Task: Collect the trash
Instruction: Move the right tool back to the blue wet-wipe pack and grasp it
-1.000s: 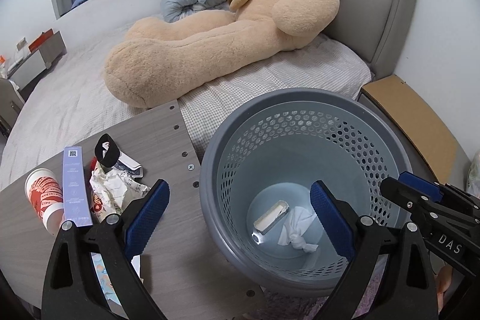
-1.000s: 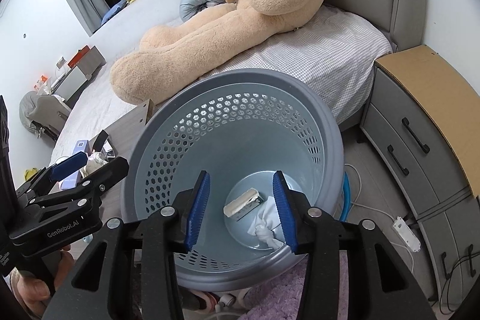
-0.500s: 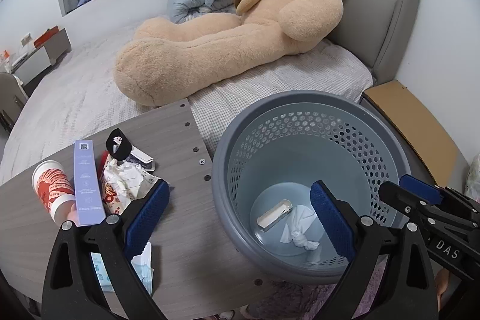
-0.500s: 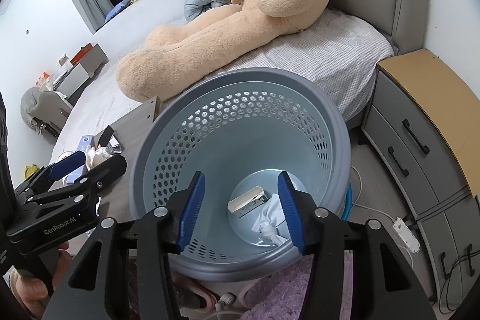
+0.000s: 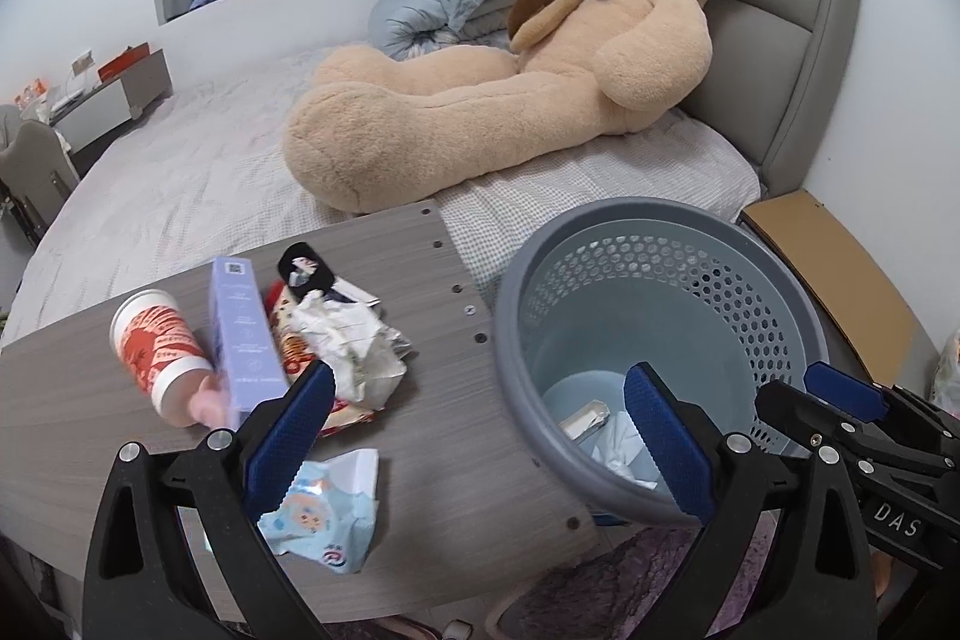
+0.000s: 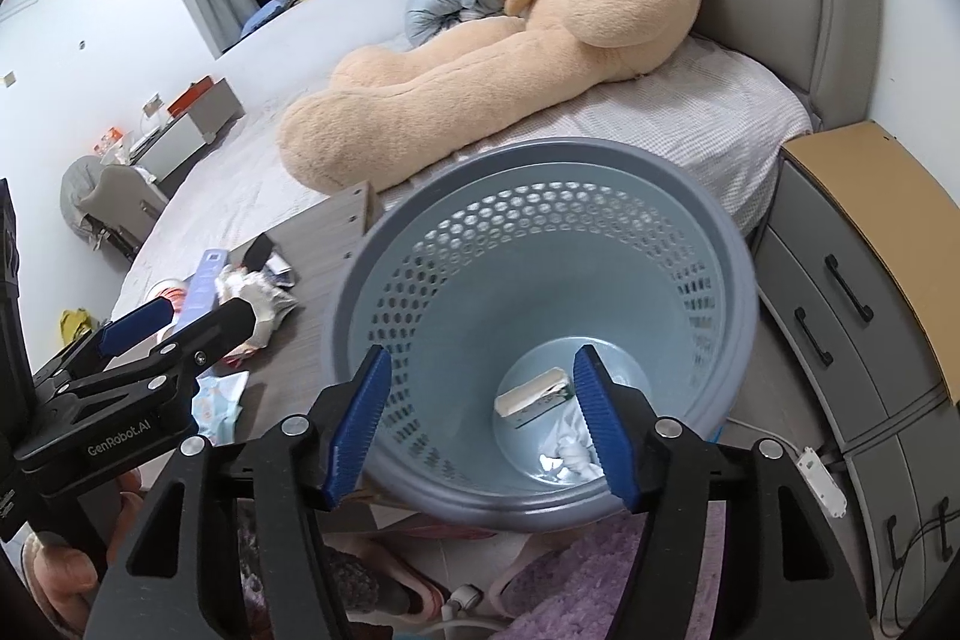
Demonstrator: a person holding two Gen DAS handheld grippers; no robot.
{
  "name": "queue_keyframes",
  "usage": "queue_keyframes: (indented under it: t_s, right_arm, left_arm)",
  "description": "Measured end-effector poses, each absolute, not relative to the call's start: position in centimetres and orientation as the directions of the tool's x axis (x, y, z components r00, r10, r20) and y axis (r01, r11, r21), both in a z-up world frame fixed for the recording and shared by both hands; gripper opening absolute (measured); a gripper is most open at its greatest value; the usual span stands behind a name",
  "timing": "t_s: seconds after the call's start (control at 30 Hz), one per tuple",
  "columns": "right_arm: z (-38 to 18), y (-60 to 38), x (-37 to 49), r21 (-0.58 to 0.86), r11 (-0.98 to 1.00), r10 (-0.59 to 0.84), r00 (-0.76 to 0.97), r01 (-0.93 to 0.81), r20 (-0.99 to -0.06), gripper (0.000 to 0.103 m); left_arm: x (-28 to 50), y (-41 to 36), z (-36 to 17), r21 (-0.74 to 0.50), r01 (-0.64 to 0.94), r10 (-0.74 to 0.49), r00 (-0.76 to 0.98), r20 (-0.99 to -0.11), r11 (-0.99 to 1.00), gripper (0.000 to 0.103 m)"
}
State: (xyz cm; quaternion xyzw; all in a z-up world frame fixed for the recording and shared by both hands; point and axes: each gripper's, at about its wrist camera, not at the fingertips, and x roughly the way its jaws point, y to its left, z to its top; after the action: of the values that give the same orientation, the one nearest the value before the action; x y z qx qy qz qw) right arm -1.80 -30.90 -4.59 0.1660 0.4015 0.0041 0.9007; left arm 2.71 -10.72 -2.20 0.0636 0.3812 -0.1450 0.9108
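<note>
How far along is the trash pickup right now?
Done: a small flat packet and a crumpled tissue lie in the grey basket.
In hand: nothing; the left hand-held gripper is open and the right hand-held gripper is opening, both empty.
Left: paper cup, purple box, crumpled wrapper and blue-white packet on the table.

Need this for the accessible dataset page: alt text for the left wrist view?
Open left gripper hovers empty between trash on a grey table and a grey perforated bin holding a tissue and small box. Behind, a large teddy bear lies on a bed.
</note>
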Motion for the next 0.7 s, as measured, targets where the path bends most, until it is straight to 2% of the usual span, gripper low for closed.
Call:
queue_keyframes:
  t_s: [0.3, 0.7]
  right_arm:
    - [-4.2, -26.6, -2.1, 0.284, 0.958, 0.185, 0.683, 0.034, -0.707, 0.067]
    - [-3.5, -19.3, -1.9, 0.278, 0.942, 0.33, 0.66, -0.188, -0.675, 0.074]
  left_arm:
    - [1.5, -5.5, -2.2, -0.006, 0.22, -0.162, 0.7, -0.695, 0.975, 0.096]
    - [0.1, 3.0, -2.2, 0.005, 0.031, -0.019, 0.736, -0.677, 1.0, 0.096]
